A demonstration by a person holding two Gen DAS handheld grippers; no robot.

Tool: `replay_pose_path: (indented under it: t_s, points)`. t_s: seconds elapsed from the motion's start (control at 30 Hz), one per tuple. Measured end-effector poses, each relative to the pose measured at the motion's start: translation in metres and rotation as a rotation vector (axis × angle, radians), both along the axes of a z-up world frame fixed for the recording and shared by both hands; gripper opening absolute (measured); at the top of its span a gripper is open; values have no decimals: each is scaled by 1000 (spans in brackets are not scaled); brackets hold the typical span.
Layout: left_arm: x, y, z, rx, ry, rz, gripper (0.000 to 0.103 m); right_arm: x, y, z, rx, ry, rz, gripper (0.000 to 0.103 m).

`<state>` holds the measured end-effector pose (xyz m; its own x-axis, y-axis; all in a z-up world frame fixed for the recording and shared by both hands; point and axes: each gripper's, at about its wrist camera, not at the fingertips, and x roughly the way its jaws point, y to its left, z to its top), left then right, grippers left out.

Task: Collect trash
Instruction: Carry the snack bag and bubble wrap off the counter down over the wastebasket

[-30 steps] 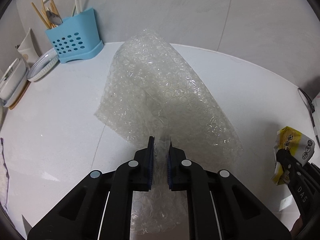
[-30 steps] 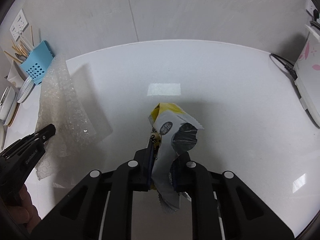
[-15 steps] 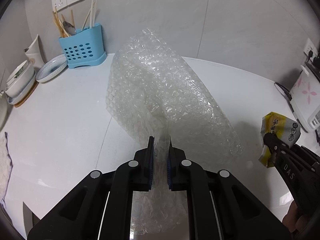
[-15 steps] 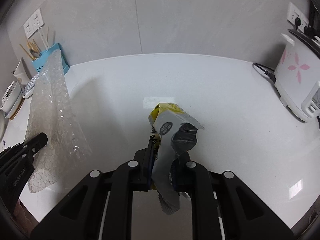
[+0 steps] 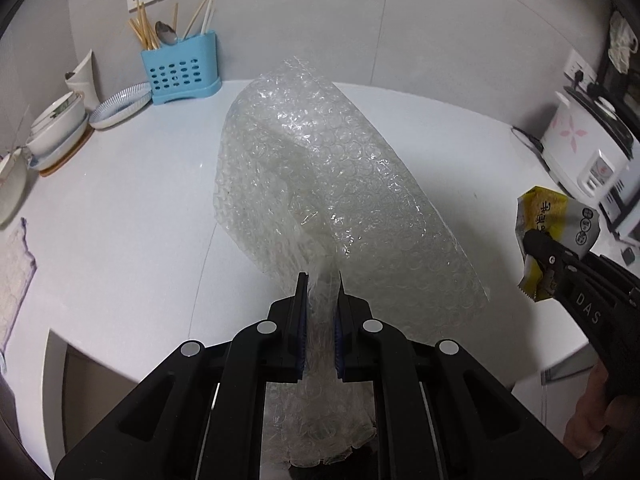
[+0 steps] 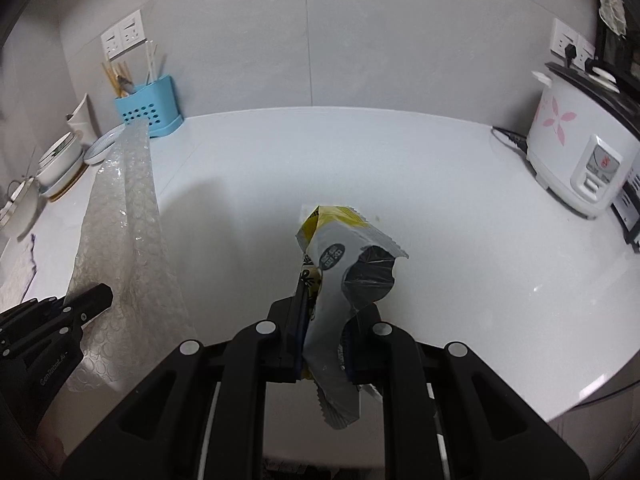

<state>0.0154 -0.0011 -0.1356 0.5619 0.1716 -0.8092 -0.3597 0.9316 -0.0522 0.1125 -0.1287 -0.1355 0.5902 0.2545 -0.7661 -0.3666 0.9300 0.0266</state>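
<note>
A clear sheet of bubble wrap hangs in the air above the white counter, pinched at its lower end by my left gripper, which is shut on it. The same bubble wrap shows at the left of the right wrist view, with the left gripper on it. My right gripper is shut on a crumpled yellow and silver snack wrapper, held up off the counter. From the left wrist view that snack wrapper and the right gripper appear at the far right.
A blue utensil holder with chopsticks and a spoon stands at the back left by stacked bowls and plates. A white rice cooker with its cord sits at the right. The counter's front edge lies just below the grippers. A cloth lies far left.
Both grippers have pulled back and risen from the counter, carrying the bubble wrap and the snack wrapper. More of the wall, rice cooker and counter's front edge are now in view.
</note>
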Motion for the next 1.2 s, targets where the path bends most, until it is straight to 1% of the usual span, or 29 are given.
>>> replay_pose_path:
  t_s: [0.1,0.37,0.5,0.6,0.67,0.73,0.9,1.1,1.2]
  points:
    - [-24,-6,-1,5,9,-17,9,-22,-9,-6,1,33,1,13]
    - [-75,-27,-6,-7,28,-63,9,-82,-28,-21,10,75,1,13]
    - [-98,-41,-12,-21,31,-106,9,-108,-32,-27,20,92,20,13]
    - [-115,-53,-20,-33,50,-147,9,-127,-35,-34,25,118,34,13]
    - [-127,-61,-29,-28,75,-173,9,-140,-37,-38,9,117,43,13]
    - [-139,-66,-38,-39,92,-192,9,-150,-41,-43,-2,123,46,13]
    - [-158,-77,-62,-40,115,-221,9,-162,-52,-58,-14,149,25,13]
    - [-172,-88,-92,-29,129,-275,9,-174,-59,-92,-26,179,11,13]
    - [-179,-96,-108,-31,146,-297,9,-174,-64,-108,-25,210,-1,13]
